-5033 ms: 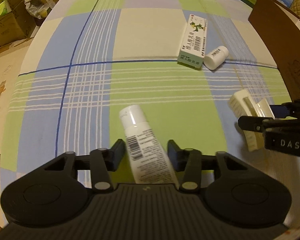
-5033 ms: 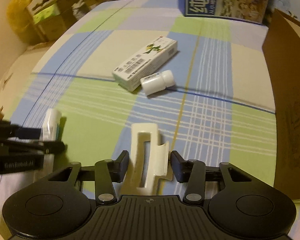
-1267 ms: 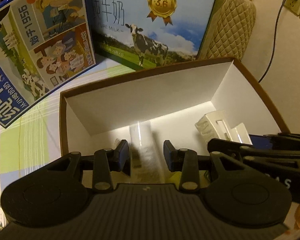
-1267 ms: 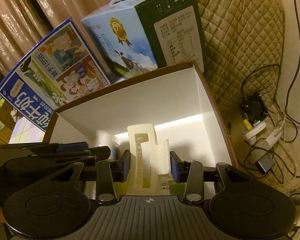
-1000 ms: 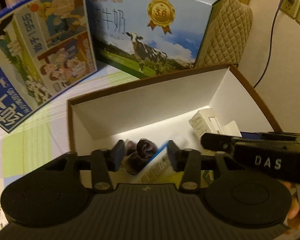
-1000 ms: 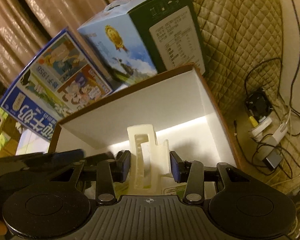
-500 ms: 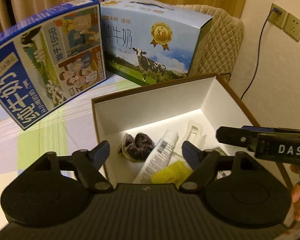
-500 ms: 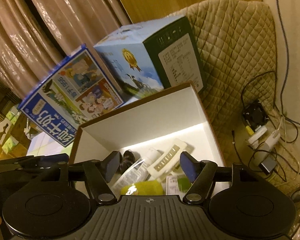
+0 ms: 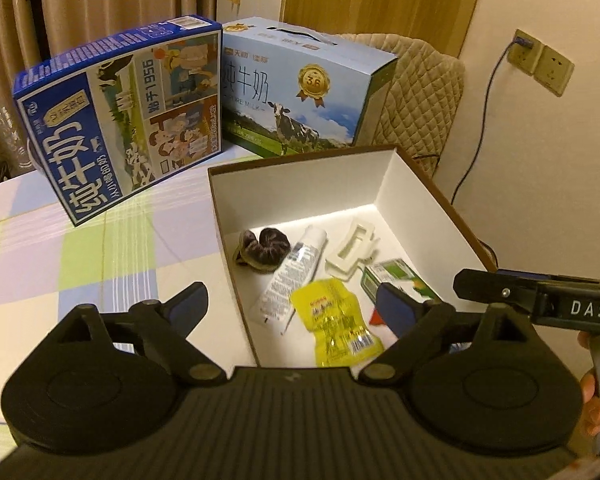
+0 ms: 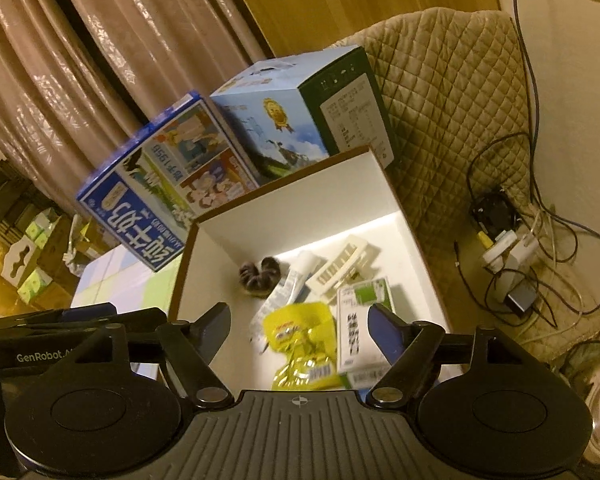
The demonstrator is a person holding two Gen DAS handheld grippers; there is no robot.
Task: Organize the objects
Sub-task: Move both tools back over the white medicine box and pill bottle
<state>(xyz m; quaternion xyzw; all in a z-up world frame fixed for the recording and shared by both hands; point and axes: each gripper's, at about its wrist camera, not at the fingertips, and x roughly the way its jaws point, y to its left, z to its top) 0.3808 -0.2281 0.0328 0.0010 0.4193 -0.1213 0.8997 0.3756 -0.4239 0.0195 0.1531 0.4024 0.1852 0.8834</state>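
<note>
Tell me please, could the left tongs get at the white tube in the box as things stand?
Probably yes: the left tongs are open above the box, and the white tube lies uncovered.

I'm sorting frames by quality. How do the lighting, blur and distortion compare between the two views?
Left wrist view: dim warm light, sharp; a bright band falls on the floor of the box; fisheye bends the edges. Right wrist view: darker, tilted, with the yellow packet and green carton smeared by blur.
</note>
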